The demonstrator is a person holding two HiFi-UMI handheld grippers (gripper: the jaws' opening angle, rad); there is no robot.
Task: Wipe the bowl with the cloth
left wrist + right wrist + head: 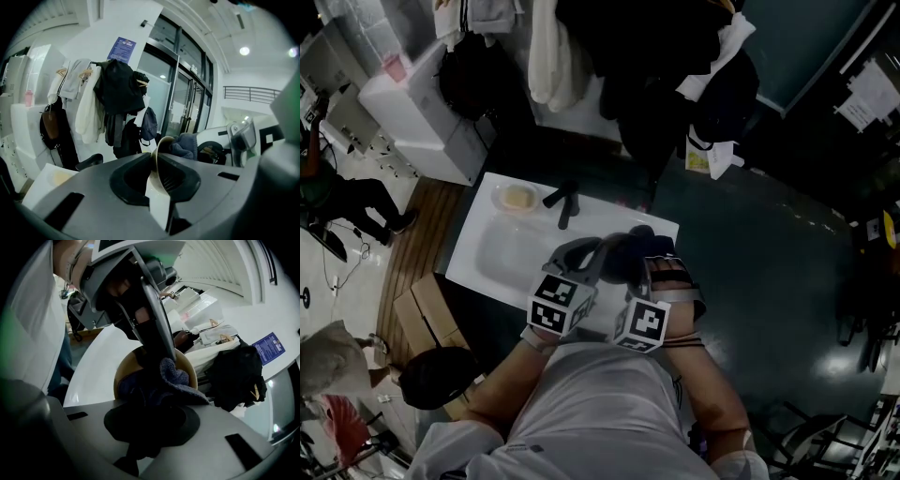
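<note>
A tan bowl (pixel 123 377) is held on edge above the white table (pixel 487 258). My left gripper (pixel 157 165) is shut on its rim, and the bowl (pixel 159 185) shows edge-on between the jaws. A dark blue cloth (pixel 174 377) is bunched inside the bowl, with my right gripper (pixel 151 401) shut on it. In the head view both grippers meet over the table's near edge: left gripper (pixel 602 251), right gripper (pixel 643 262), the dark cloth (pixel 628 246) between them. The left gripper view shows the cloth (pixel 185 145) past the rim.
A shallow dish with something yellowish (pixel 517 197) and a black tool (pixel 563 202) lie at the table's far side. Cardboard boxes (pixel 420 317) stand on the floor at left. Coats (pixel 553 52) hang behind the table, beside a white cabinet (pixel 412 103).
</note>
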